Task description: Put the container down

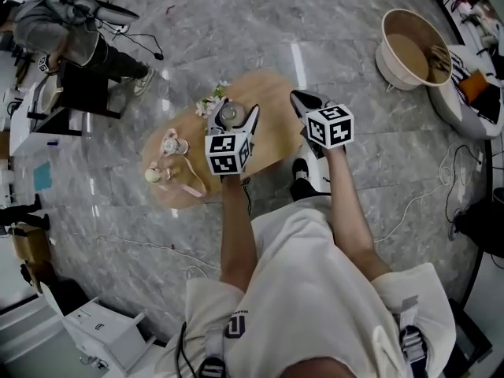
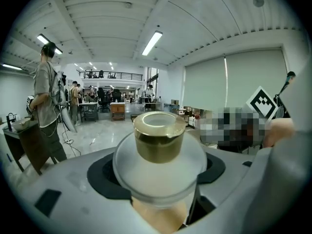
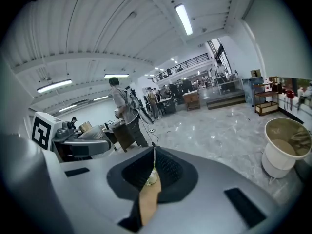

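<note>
A frosted glass container (image 2: 158, 167) with a gold lid (image 2: 159, 133) sits upright between the jaws of my left gripper (image 2: 158, 184), which is shut on it. In the head view the container (image 1: 230, 115) is held by the left gripper (image 1: 231, 126) above the oval wooden table (image 1: 272, 136). My right gripper (image 1: 303, 102) hovers over the table's right edge. Its jaws are shut together with nothing between them, and in the right gripper view (image 3: 152, 167) the pads meet in a thin line.
On the table lie a small flower sprig (image 1: 211, 101), pink trinkets (image 1: 171, 143) and a pale ball (image 1: 152, 176). A white tub (image 1: 413, 47) stands on the marble floor at the far right. A person (image 1: 67, 26) is at the top left, and cables trail over the floor.
</note>
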A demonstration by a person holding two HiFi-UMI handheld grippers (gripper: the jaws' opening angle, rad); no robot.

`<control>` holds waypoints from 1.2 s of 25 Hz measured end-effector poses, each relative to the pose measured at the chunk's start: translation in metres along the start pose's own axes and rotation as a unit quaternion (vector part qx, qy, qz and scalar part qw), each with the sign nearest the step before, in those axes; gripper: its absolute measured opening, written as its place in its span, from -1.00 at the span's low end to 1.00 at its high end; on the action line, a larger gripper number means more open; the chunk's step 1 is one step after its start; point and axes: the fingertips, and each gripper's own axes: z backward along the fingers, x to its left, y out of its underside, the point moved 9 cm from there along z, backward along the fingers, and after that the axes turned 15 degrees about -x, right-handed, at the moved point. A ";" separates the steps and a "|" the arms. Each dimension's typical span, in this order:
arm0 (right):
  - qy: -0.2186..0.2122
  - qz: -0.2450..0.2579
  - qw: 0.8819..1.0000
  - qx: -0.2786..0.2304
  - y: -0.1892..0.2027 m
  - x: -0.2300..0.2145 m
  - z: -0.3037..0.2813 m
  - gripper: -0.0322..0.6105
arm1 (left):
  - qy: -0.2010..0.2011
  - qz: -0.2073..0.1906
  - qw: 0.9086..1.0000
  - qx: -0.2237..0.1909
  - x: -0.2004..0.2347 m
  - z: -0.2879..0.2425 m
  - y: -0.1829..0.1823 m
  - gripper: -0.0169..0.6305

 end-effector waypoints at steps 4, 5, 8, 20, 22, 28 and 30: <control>-0.021 0.005 1.000 0.010 0.000 -0.018 -0.009 -0.68 | -0.019 -0.001 1.000 -0.003 -0.004 -0.021 0.002 0.08; -0.024 0.002 1.000 0.015 0.004 -0.024 -0.010 -0.68 | -0.024 -0.001 1.000 -0.002 -0.007 -0.024 0.005 0.08; -0.023 -0.013 0.999 0.024 0.016 -0.039 -0.013 -0.68 | -0.034 -0.001 0.999 0.008 -0.013 -0.028 0.016 0.08; -0.059 -0.002 0.996 0.071 0.058 -0.044 -0.046 -0.68 | -0.063 0.029 0.996 0.062 -0.002 -0.020 0.071 0.08; -0.052 0.007 0.996 0.070 0.064 -0.048 -0.050 -0.68 | -0.078 0.044 0.994 0.057 -0.003 -0.024 0.084 0.08; -0.030 0.000 0.997 0.074 0.098 -0.058 -0.072 -0.68 | -0.075 0.065 0.993 0.063 -0.005 -0.042 0.127 0.08; -0.033 0.002 0.996 0.083 0.109 -0.059 -0.078 -0.68 | -0.070 0.067 0.993 0.073 -0.005 -0.045 0.142 0.08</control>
